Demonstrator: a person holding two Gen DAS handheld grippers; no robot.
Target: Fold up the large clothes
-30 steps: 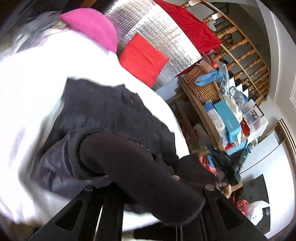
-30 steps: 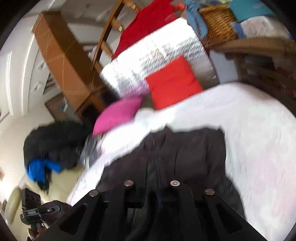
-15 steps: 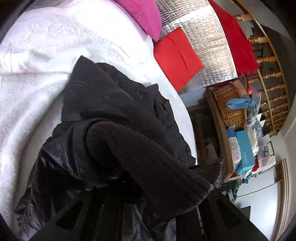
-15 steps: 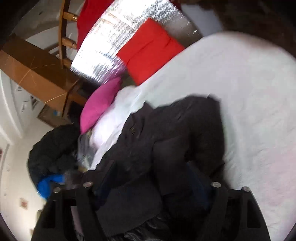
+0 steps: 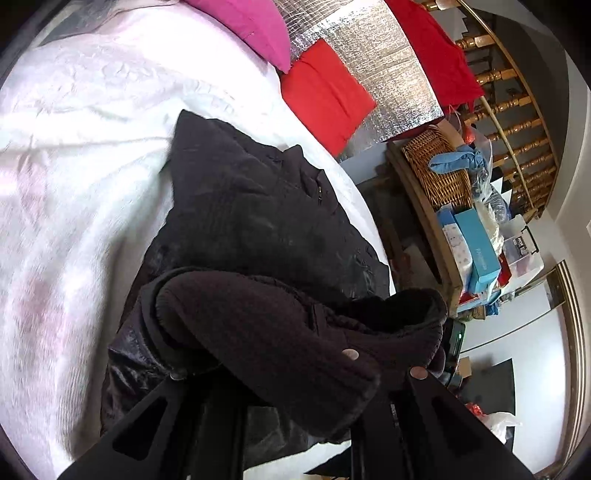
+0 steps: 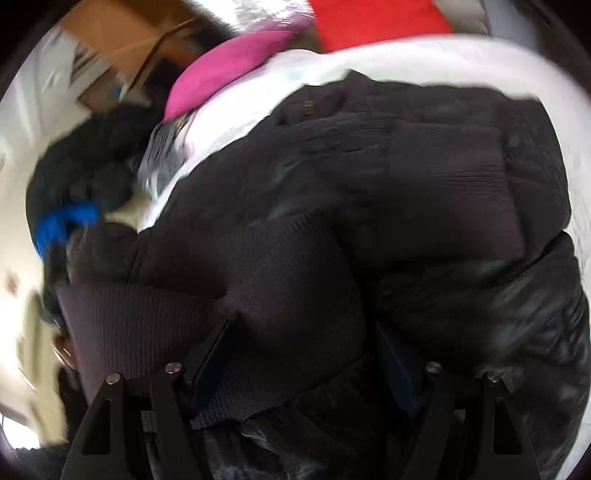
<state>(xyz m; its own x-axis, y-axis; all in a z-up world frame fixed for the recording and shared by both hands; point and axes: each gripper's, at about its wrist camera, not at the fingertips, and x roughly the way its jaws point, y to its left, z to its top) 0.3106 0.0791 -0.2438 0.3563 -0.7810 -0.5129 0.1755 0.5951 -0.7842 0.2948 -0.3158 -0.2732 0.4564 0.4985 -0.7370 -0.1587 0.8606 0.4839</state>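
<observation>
A black padded jacket (image 5: 258,206) lies on the white bedspread (image 5: 74,155). My left gripper (image 5: 295,373) is low over the jacket's near end, shut on its dark ribbed knit cuff (image 5: 266,325). The cuff drapes over the fingers and hides their tips. In the blurred right wrist view, the right gripper (image 6: 303,358) points down onto the jacket (image 6: 480,288). Its jaws stand apart and are closing. A ribbed knit band (image 6: 288,273) lies between the pads (image 6: 212,354); I see no firm pinch on it.
A pink pillow (image 5: 255,26) and a red pillow (image 5: 325,96) lean on a silver foil panel (image 5: 369,62) at the bed's far end. To the right are a wicker basket (image 5: 436,170), stacked boxes (image 5: 476,251) and a wooden railing. A dark clothes heap (image 6: 85,173) lies left.
Both grippers sank toward the jacket. The right gripper went from shut to wide apart, tipping down with the knit band between its jaws. The left kept its hold on the cuff.
</observation>
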